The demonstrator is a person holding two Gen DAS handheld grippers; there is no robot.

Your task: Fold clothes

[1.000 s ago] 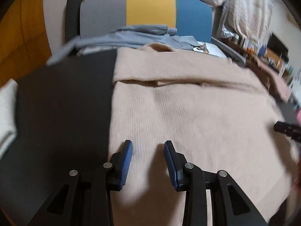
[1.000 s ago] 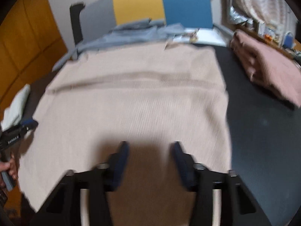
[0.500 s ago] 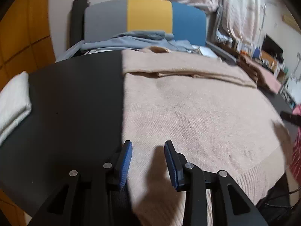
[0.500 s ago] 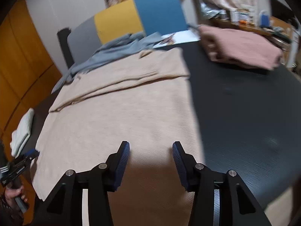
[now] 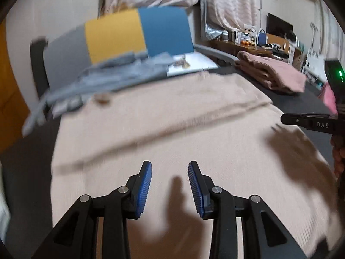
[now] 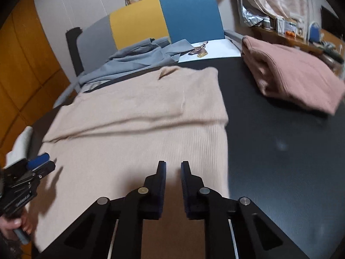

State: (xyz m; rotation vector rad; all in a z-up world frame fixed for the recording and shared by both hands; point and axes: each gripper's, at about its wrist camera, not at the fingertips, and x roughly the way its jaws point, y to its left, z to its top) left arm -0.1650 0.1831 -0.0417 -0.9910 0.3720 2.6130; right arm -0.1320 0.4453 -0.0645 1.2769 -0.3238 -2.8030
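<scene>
Black table (image 6: 280, 151) bears flat beige sweater (image 6: 140, 133); both hand-held grippers hover empty, jaws parted.

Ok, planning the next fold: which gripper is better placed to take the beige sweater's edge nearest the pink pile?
Right. The right gripper hovers just inside that edge of the beige sweater, its jaws just closed further, gripping nothing; the left gripper is toward the opposite side.

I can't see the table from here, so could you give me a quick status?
Left gripper open, empty. Right gripper just narrowed, nothing pinched. Beige sweater flat, part-folded. Nothing in the way.
</scene>
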